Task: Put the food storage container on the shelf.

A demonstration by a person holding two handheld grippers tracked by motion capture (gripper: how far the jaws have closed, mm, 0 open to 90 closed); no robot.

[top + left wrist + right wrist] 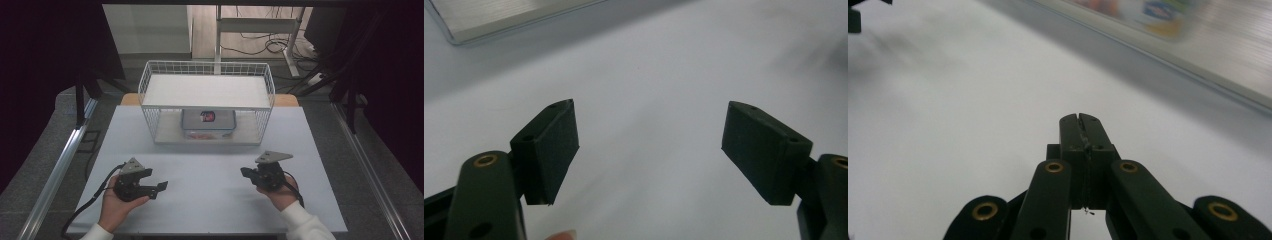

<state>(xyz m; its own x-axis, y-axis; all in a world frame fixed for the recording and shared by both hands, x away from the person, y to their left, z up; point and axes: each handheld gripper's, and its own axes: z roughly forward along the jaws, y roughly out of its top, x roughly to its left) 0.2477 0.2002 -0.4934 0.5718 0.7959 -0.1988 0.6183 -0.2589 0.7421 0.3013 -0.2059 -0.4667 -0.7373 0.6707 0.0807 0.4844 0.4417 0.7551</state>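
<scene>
With the container (208, 123) sitting in the wire rack (207, 102) at frame centre, the closed right hand-held gripper (246, 172) and open left hand-held gripper (161, 186) are hovering empty, likely awaiting a reach.

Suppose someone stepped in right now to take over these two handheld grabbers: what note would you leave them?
Left gripper: open, nothing between its fingers, held low over the table at front left.
Right gripper: shut, empty, at front right, pointing left toward the table's middle.
Things: a clear lidded box with a red label sits on the lower shelf of the white wire rack at the table's far side. The rack's upper shelf is bare.
Done: nothing visible yet; neither gripper touches the box.
Left: likely reaching into the rack for the box. Open the right gripper first.
</scene>
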